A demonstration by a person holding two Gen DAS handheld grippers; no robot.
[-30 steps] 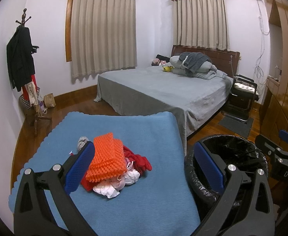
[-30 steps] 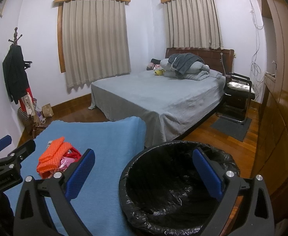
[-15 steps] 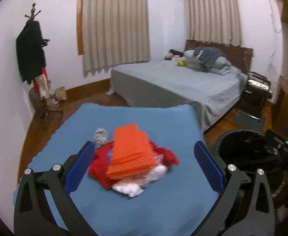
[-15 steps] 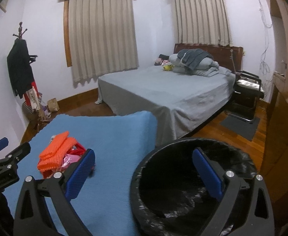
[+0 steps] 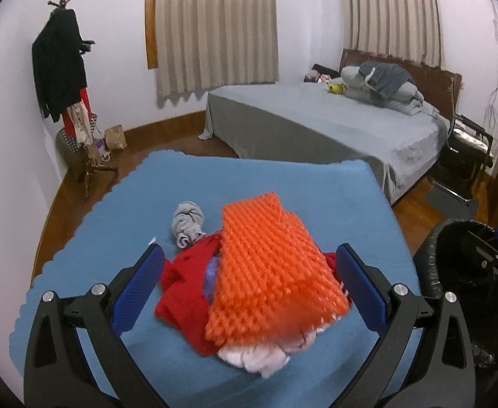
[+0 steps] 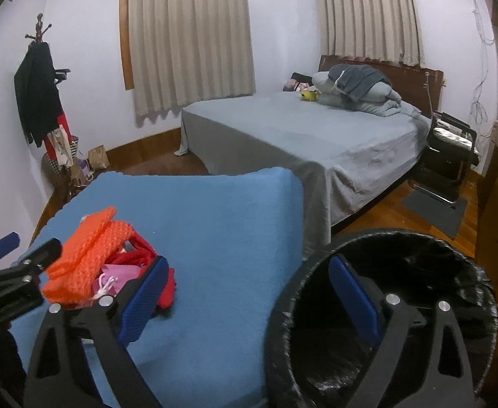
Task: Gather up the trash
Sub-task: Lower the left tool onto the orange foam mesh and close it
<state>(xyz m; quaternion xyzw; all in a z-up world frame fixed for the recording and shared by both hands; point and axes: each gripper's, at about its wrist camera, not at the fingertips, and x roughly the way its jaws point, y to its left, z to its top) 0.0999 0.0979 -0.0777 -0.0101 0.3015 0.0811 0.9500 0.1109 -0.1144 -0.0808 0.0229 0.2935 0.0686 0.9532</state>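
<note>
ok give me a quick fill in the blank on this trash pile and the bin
1. The orange mesh lies on top of a ____ cloth.
2. The pile sits on a ____ blanket.
3. The bin is lined with a ____ bag.
4. The left gripper has its jaws ____ around the pile.

Missing words: red; blue; black; open

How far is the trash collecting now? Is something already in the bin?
Nothing looks collected yet: the part of the bin that shows holds only its black liner. In hand: the open left gripper straddles the pile with the orange foam on top, not yet closed on it. The right gripper hangs open and empty at the bin's rim. Left: the whole pile and the grey wad.
</note>
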